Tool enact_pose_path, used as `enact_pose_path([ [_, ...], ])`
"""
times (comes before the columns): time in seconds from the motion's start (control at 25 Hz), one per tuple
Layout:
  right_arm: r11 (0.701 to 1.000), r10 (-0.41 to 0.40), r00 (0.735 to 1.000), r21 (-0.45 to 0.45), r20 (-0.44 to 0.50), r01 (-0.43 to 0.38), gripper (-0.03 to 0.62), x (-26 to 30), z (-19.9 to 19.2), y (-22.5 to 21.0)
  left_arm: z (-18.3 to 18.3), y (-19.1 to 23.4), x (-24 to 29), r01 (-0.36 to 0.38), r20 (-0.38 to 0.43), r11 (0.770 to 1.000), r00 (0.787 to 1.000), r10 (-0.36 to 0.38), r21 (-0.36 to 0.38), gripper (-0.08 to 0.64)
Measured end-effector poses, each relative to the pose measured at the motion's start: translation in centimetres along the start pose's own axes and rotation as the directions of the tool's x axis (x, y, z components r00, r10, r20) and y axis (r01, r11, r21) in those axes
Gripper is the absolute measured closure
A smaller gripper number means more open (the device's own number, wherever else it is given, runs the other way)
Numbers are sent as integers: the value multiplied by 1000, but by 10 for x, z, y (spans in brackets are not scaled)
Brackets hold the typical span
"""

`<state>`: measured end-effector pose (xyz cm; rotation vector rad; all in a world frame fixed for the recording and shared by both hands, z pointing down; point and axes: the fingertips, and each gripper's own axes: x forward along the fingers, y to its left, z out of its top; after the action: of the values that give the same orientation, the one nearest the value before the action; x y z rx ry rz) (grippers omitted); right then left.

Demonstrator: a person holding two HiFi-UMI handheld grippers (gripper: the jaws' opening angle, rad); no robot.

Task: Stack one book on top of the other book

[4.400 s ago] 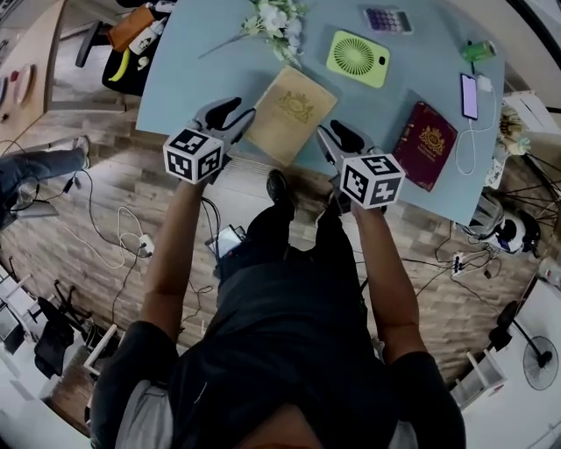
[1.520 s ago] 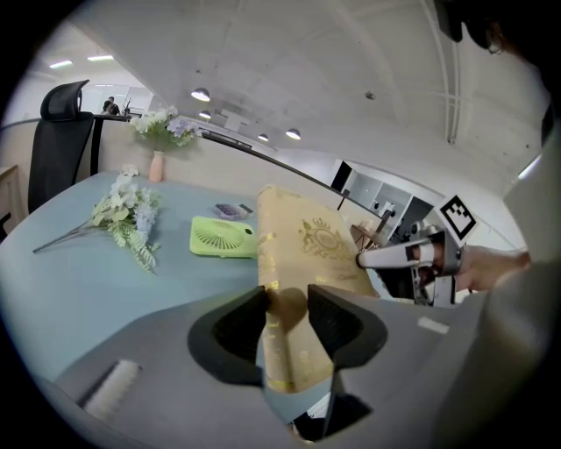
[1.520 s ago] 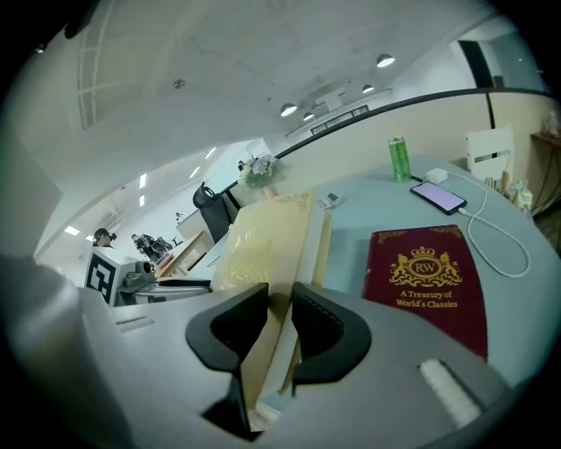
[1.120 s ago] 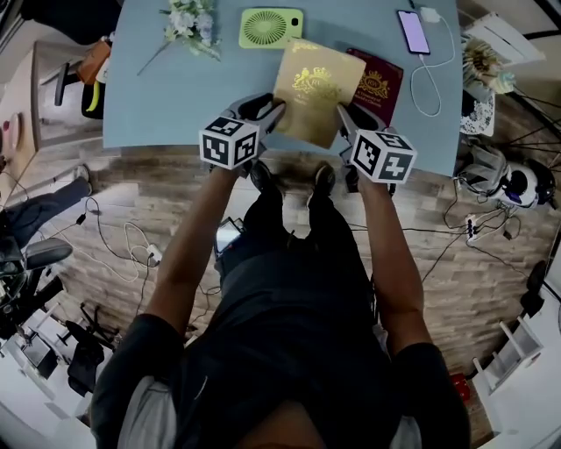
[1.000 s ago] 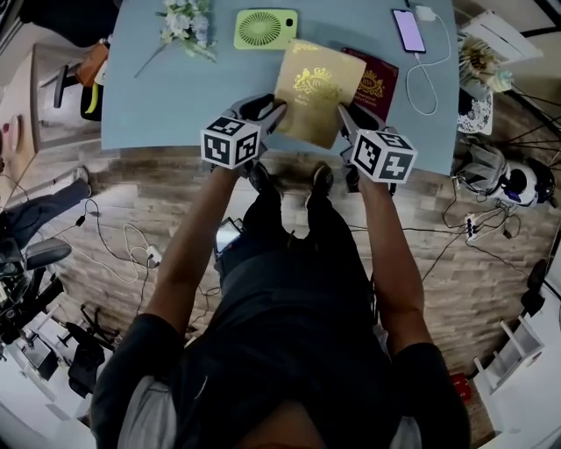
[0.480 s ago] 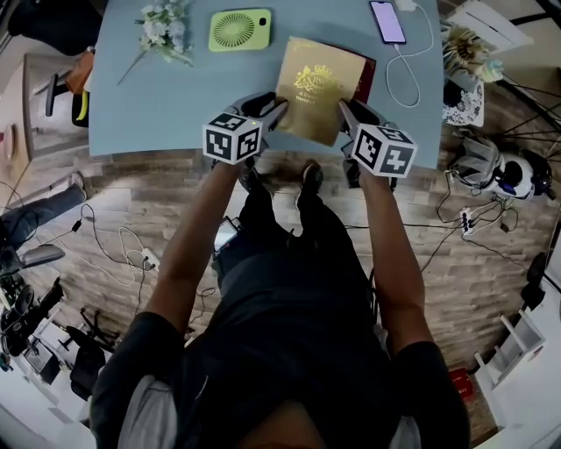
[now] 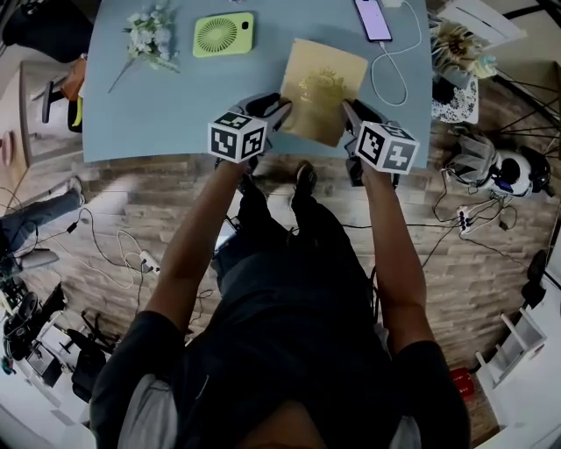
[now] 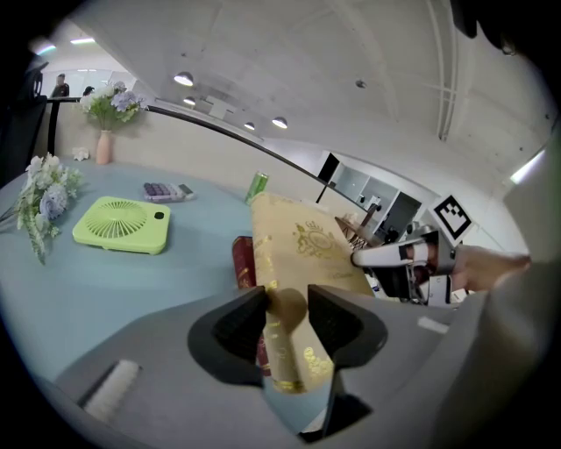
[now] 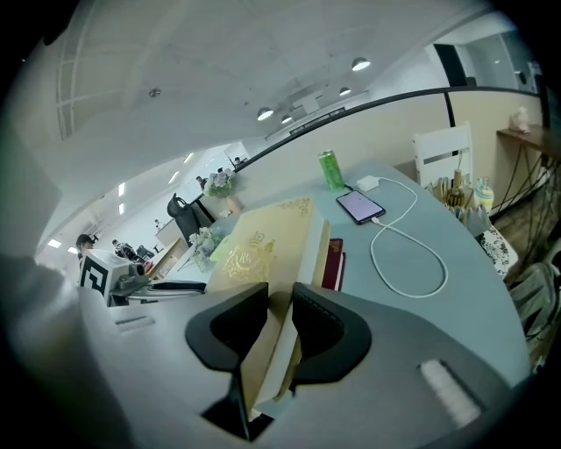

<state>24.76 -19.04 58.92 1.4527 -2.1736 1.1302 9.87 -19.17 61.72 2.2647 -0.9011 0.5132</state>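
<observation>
Head view has both my grippers out over the near edge of the blue table [image 7: 175,105], with the gold book [image 7: 323,83] between them in the top middle of the frame. So my left gripper [image 7: 277,109] is on the book's left edge and my right gripper [image 7: 349,110] is on its right edge, both near the corners closest to me.

Left gripper view: the jaws are only a narrow gap apart and they're pinching the gold book's edge, low in the centre of the frame. Both pads sit right against it. The cover with the gold crest runs up and to the right from there, tilted a bit.

The red book [image 8: 243,261] peeks out from under the gold one on its left side, lying flat on the table.

Right gripper view is pretty much the same story. The jaws are clamped on the book's thickness, one on the cover side and one underneath, and you can see the pale page block between them. A strip of red shows just right of the gold book, under it.

So the gold one is lined up over the red one, but I honestly can't tell if it's resting on it or hanging a bit above.

Other stuff on the table, in the head view: green fan [image 7: 223,33] and flowers [image 7: 149,35] upper left, phone [image 7: 372,17] at the top right.
</observation>
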Motion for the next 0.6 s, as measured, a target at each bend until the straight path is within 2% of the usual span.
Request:
enact_pose_path([
  [0.6,999,-3,999,40,-40,5,506,13,-4,-36,-3,-9,26,-10,-40,1000,999,11,3,356],
])
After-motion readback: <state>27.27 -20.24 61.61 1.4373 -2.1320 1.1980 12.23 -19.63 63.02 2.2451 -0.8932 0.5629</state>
